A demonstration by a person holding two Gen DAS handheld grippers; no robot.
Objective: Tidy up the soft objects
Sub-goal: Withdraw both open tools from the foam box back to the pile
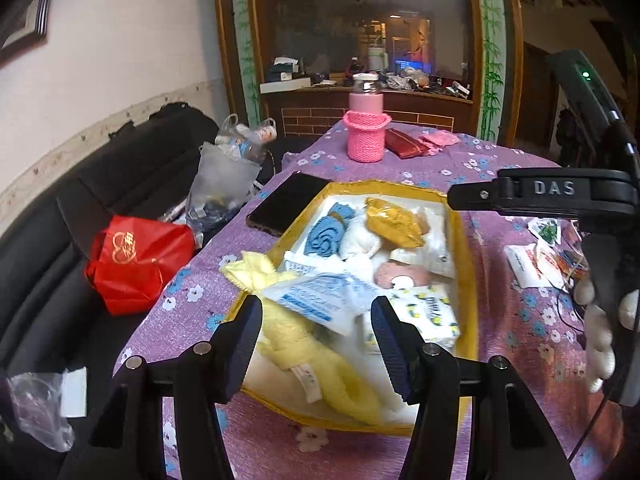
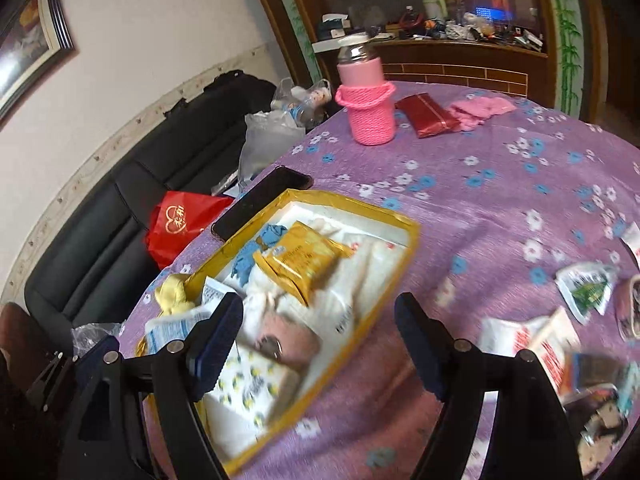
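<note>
Hovering spread and empty, the left gripper (image 1: pixel 316 328) hangs above the yellow towel (image 1: pixel 296 344) at the tray's (image 1: pixel 466 240) six o'clock end. The right gripper (image 2: pixel 320 344), also spread and empty, sits over the tray's right rim, with a pink bottle (image 1: pixel 365 128) at twelve o'clock.

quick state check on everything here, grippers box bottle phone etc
left gripper: open, holding nothing
right gripper: open, holding nothing
yellow-rimmed box: open-topped, full of soft items
yellow cloth: draped over the box rim
pink bottle: upright in a knitted sleeve, capped
phone: lying flat, screen dark
red bag: crumpled, on the sofa
</note>
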